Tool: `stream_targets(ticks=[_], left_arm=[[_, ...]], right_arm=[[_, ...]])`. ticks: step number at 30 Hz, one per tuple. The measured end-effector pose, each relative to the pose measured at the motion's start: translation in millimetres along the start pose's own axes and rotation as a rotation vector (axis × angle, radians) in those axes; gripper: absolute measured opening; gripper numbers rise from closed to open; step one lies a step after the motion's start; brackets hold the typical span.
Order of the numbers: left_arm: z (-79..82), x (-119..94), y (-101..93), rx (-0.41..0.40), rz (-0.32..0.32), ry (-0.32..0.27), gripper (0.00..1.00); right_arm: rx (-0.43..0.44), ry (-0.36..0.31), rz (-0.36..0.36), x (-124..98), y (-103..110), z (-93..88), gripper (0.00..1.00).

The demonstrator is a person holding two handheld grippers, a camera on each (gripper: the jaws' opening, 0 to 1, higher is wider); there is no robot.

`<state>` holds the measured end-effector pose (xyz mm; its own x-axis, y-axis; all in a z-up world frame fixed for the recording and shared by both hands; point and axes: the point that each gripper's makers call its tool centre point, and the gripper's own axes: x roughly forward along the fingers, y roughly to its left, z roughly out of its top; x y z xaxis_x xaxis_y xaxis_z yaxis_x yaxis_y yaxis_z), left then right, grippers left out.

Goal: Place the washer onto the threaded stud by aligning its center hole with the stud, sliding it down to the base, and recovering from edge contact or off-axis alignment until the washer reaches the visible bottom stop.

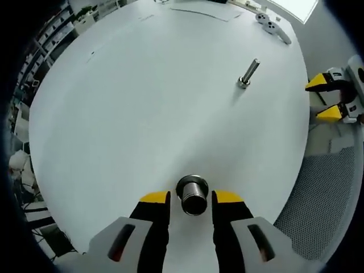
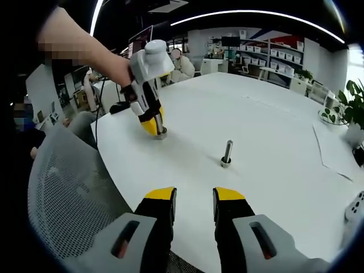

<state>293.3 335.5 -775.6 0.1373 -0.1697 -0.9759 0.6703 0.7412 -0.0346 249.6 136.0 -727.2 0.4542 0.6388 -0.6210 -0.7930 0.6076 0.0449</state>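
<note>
Left gripper view
- Left gripper (image 1: 191, 199): one, its two yellow-tipped jaws spread, with a short metal cylinder (image 1: 192, 195) standing between them; whether the jaws touch it I cannot tell.
- Washer: I cannot tell whether the ring at the cylinder's top is the washer.
- Stud (image 1: 248, 73): one, upright on its flanged base, far ahead of the left jaws and to their right, well apart from the cylinder.
- Right gripper (image 1: 328, 98): one, at the right edge, jaws apart, beyond the table rim.
- Table (image 1: 142, 96): one, white and round; a mesh chair back (image 1: 324, 199) shows low right.

Right gripper view
- Right gripper (image 2: 194, 198): one, jaws spread, holding nothing, over the table's near edge (image 2: 170, 187).
- Stud (image 2: 227, 153): one, just ahead of the right jaws, slightly right.
- Left gripper (image 2: 157, 129): held by a hand (image 2: 116, 68), ahead and left, pointing down at the cylinder (image 2: 161, 135) on the table.
- Mesh chair (image 2: 74, 193): one, left of the jaws.
</note>
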Motion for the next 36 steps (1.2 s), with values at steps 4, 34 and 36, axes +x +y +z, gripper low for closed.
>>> stream_targets(ticks=[4,34,36], left_arm=[[-0.9,-2.8,0.6,-0.016,0.008,-0.023,0.31],[-11.9,-38.5,-28.2,-0.295,0.053,-0.392,0.39],[-15.9,-39.9,-30.0,-0.319,0.066,-0.416,0.39]], right_arm=[[-0.001,0.0,0.001,0.2,0.3,-0.3,0.29],[-0.002,0.007,0.007,0.4,2.0,-1.6,0.29],[-0.002,0.008,0.007,0.4,2.0,-1.8,0.29]])
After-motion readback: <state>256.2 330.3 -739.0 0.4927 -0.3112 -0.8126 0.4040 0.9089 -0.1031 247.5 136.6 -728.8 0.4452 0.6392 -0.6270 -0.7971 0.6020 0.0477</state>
